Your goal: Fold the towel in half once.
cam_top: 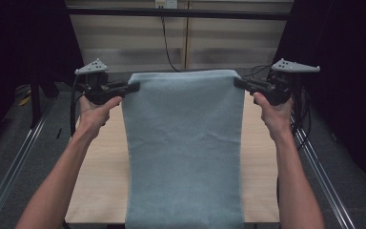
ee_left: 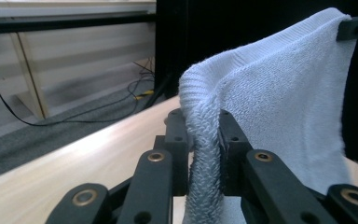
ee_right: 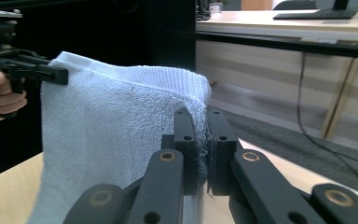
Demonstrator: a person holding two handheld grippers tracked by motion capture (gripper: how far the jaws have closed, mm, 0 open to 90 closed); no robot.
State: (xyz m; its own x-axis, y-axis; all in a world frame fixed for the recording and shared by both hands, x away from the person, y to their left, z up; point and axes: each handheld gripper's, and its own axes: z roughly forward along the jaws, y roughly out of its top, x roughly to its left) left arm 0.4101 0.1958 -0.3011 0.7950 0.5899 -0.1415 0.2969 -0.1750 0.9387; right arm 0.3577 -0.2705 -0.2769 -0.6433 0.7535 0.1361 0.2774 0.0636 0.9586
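Note:
A light blue towel (cam_top: 186, 148) hangs stretched between my two grippers above the wooden table (cam_top: 100, 181), its lower end draping toward the table's near edge. My left gripper (cam_top: 134, 87) is shut on the towel's upper left corner; in the left gripper view the towel's edge (ee_left: 204, 154) is bunched and pinched between the black jaws. At the upper right corner my right gripper (cam_top: 238, 82) is shut on the towel, and the right gripper view has the hem (ee_right: 200, 112) clamped between its jaws. Both grippers point inward at each other, held level.
Metal rails (cam_top: 19, 157) run along both sides of the table. A cable (cam_top: 167, 43) hangs down the pale panel wall behind. Dark curtains close in on the left and right.

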